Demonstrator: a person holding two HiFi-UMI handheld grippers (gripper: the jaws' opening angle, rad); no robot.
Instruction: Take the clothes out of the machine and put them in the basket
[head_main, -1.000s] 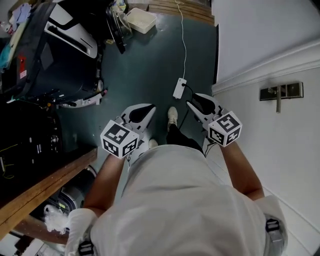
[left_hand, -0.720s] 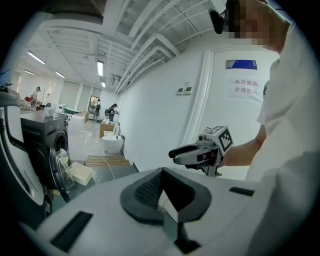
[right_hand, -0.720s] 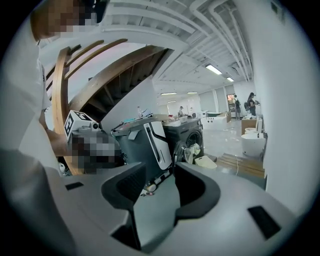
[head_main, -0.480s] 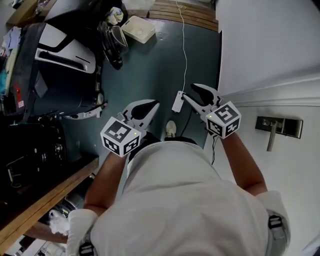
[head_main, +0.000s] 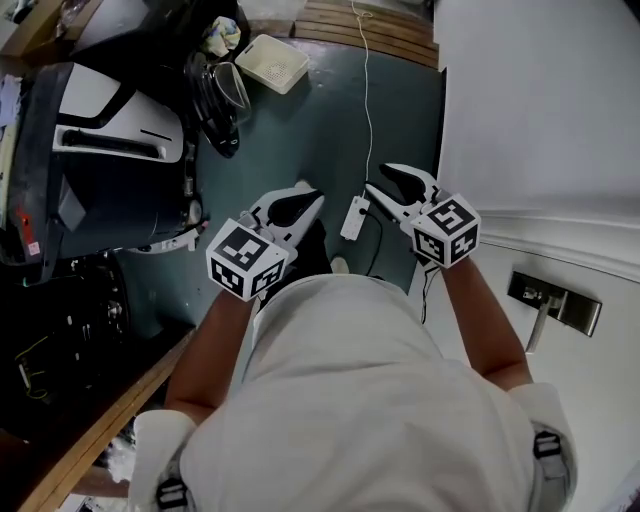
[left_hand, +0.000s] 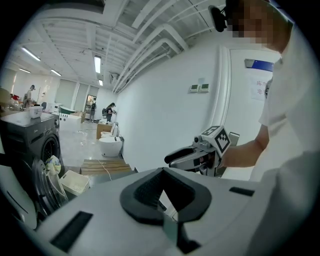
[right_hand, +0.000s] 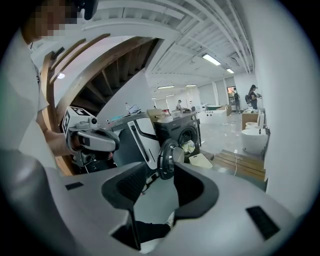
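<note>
1. Left tool is carried low in front of the person's white shirt, its jaw tips meeting and nothing caught in the loop behind them.
2. Right tool rides level with it at 3 o'clock, well apart. Its jaws stand at a moderate gap after just opening, and between them only floor and the machine beyond show through.
3. Clothes sit bunched in the mouth of the grey washing machine, whose round door hangs open. In the head view the bundle lies at about 11 o'clock from both tools and well clear of them.
4. White basket stands on the dark floor just beside the open door, at roughly 12 o'clock from the left tool, its perforated bottom showing.
5. White power block lies on the floor between the two tools in the head view. Its cord runs toward 12 o'clock, up to a set of wooden boards.
6. White wall fills the 3 o'clock side, with a metal door handle at about 4 o'clock. A wooden bench edge cuts across at 8 o'clock.
</note>
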